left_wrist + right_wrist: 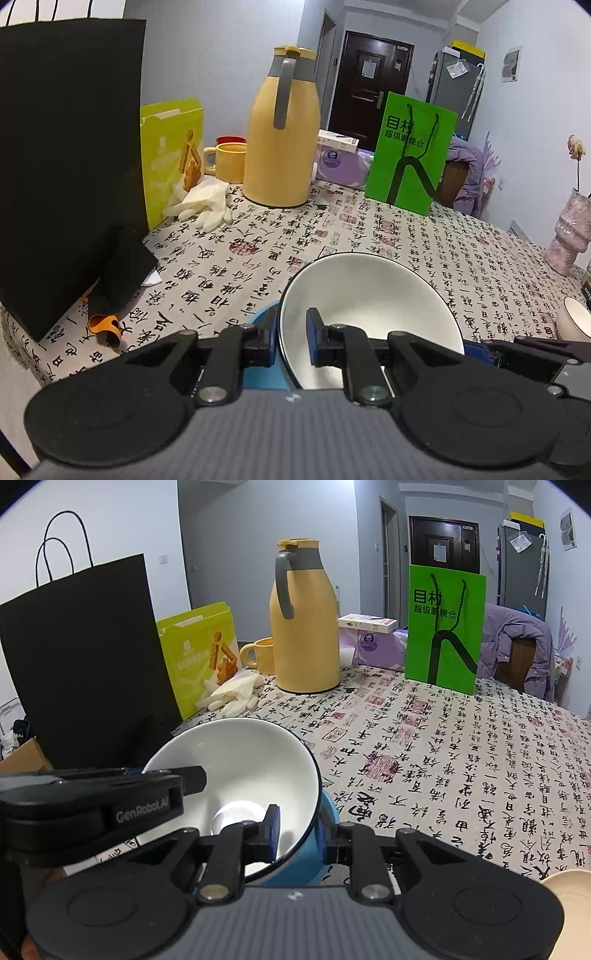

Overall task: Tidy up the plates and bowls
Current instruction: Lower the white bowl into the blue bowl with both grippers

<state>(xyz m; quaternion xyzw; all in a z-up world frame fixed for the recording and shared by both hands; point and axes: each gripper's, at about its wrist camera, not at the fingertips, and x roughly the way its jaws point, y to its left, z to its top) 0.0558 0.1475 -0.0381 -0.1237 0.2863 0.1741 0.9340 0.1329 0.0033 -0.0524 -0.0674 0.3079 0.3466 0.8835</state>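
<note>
The tabletop wears a cloth printed with black calligraphy and red seals. Around it are pale grey walls, a dark door at twelve o'clock and a grey fridge at one o'clock. A black paper bag stands at nine o'clock, a yellow thermos jug and green bag toward twelve. The bowl, white inside and blue outside, sits at six o'clock, tilted. The left hand-held gripper pinches its left rim; the right hand-held gripper pinches its right rim.
</note>
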